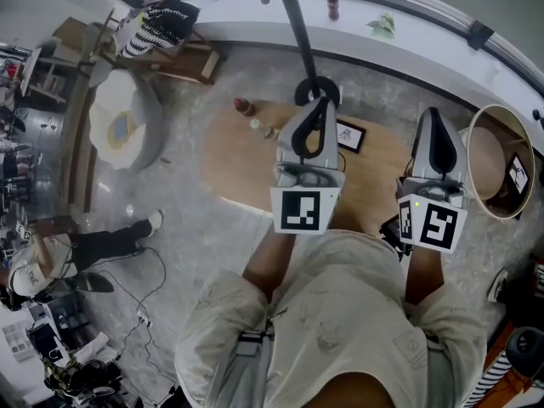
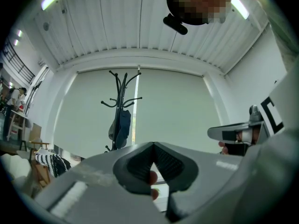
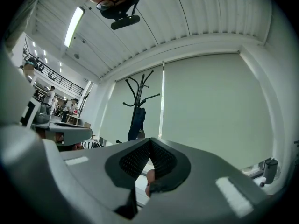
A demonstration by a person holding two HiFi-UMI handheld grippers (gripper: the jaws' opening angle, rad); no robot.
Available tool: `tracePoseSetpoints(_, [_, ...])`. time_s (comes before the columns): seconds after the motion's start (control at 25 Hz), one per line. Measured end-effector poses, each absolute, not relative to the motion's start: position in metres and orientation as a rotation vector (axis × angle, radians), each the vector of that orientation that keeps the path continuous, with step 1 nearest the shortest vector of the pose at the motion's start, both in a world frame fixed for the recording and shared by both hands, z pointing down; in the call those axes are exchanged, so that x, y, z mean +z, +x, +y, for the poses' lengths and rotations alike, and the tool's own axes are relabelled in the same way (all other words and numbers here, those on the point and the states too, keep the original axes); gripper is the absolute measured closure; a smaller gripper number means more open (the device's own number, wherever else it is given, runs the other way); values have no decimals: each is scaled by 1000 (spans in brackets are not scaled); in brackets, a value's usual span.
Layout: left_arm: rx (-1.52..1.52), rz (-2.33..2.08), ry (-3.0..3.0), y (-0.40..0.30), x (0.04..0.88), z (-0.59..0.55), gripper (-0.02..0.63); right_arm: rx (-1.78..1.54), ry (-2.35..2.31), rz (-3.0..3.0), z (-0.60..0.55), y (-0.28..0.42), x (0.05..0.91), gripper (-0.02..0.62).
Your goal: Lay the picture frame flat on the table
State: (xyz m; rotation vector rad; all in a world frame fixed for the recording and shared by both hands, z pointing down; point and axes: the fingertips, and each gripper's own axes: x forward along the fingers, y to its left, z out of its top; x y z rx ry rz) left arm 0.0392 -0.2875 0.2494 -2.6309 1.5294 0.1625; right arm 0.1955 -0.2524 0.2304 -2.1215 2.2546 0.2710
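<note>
Sitting on the oval wooden desk (image 1: 231, 164), the picture frame (image 1: 350, 136) is a small dark rectangle with a white mat around a little dark print. It is toward the desk's far edge, just right of the left tool (image 1: 320, 102) as seen from above. It looks propped at a slant rather than flat, though from overhead I cannot be sure. Further left on the desk stand a red-capped bottle (image 1: 244, 106) and two little jars (image 1: 261, 127).

The person holds both tools out over the desk, and neither touches the frame. The left tool's jaws meet tip to tip with nothing between them. The right tool (image 1: 432, 116) is likewise closed and empty.

Beside the desk on the right, a round tub (image 1: 469, 155) with a pale rim has a second small dark frame (image 1: 518, 174) inside it.

Only the head view shows the desk, the frame and the tub. The two gripper views look out across the room instead. They show a coat stand (image 2: 122, 101) hung with a dark blue garment (image 2: 122, 125), in front of a pale blind (image 2: 187, 111) and under a ribbed ceiling (image 2: 117, 22). The left gripper view catches the right tool at its right edge. The right gripper view shows people (image 3: 49, 96) far off on the left.
</note>
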Motion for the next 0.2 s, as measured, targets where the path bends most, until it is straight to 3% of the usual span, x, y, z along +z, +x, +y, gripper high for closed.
tracePoseSetpoints(0.2, [163,1538,-2643,39,251,-290,601,273,-2121,2255,-256,194,230,594])
